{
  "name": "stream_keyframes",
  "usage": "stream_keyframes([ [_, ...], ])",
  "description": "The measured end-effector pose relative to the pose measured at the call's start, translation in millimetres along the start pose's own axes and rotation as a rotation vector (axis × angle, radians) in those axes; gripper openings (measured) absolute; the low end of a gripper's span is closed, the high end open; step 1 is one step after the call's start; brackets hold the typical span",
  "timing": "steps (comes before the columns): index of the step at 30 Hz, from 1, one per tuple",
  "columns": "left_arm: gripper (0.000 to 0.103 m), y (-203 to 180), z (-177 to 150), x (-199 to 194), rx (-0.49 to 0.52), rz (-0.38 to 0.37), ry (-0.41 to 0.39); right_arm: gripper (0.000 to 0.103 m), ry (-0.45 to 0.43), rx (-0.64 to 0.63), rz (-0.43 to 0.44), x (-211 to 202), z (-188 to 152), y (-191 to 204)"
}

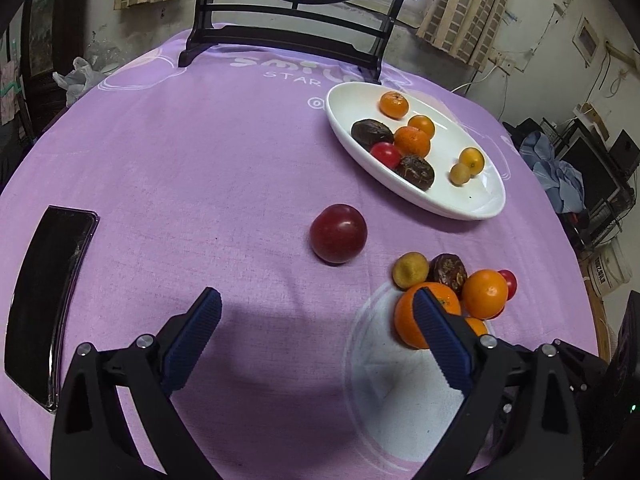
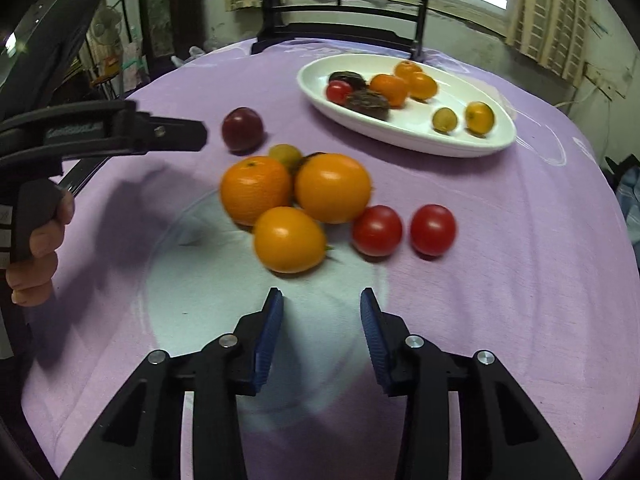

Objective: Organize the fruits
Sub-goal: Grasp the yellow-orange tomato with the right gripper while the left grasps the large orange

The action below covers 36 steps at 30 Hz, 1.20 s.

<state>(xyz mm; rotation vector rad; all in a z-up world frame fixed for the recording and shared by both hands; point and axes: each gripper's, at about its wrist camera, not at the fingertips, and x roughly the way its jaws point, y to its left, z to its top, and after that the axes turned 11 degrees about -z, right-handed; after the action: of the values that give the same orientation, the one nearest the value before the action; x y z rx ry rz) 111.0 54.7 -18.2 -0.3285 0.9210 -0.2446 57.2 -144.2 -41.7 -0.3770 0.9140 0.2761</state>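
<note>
Two grippers hang over the purple tablecloth [image 1: 200,160], both empty. Nearest in the right wrist view, the right gripper [image 2: 322,300] has its jaws set to a narrow gap with nothing but cloth between them, short of the loose fruit. Just ahead of it lies a yellow-orange tomato [image 2: 289,239], with two red cherry tomatoes [image 2: 377,230] to its right and two larger oranges [image 2: 256,189] touching each other behind. The left gripper [image 1: 318,300] stands wide, its right finger in front of one orange in its own view, no pad pressing on anything; a person's hand [image 2: 38,248] holds its handle at the left edge. Farther on, a dark red plum [image 1: 338,233] sits alone, apart from the cluster. Beyond that is the white oval dish [image 1: 472,204], already holding oranges, small yellow fruits, a red tomato and dark wrinkled ones. The step seems to be picking the next loose fruit for the dish. To do it well, the right gripper would likely need to widen before straddling the yellow-orange tomato, since the present gap looks too tight for it. Centring the pads on its widest part and closing gently should keep it from rolling into its neighbours. A black phone [image 1: 48,300] lies well off to the left.
</note>
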Motion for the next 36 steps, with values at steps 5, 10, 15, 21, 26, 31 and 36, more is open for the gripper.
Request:
stream_keyframes([
  [5, 0.094, 0, 0, -2, 0.008, -0.003, -0.008, 0.042, -0.004, -0.001, -0.001, 7, 14, 12],
  [10, 0.094, 1, 0, -2, 0.003, -0.005, -0.009, 0.043, 0.001, 0.016, 0.0, 15, 26, 18],
  [15, 0.094, 2, -1, -1, 0.001, -0.005, -0.007, 0.04, -0.005, 0.034, 0.023, 7, 23, 12],
  [21, 0.094, -16, -7, 4, 0.076, -0.048, 0.007, 0.04, -0.028, 0.118, 0.004, -15, -6, -23],
  [26, 0.095, -43, -21, 10, 0.176, -0.072, 0.022, 0.04, -0.013, 0.18, -0.021, -22, -32, -48],
  [31, 0.094, -60, -36, 18, 0.244, -0.051, 0.071, 0.04, -0.022, 0.197, -0.003, -24, -40, -56],
  [36, 0.082, -69, -39, 28, 0.271, -0.021, 0.106, 0.04, -0.038, 0.21, 0.044, -25, -41, -58],
])
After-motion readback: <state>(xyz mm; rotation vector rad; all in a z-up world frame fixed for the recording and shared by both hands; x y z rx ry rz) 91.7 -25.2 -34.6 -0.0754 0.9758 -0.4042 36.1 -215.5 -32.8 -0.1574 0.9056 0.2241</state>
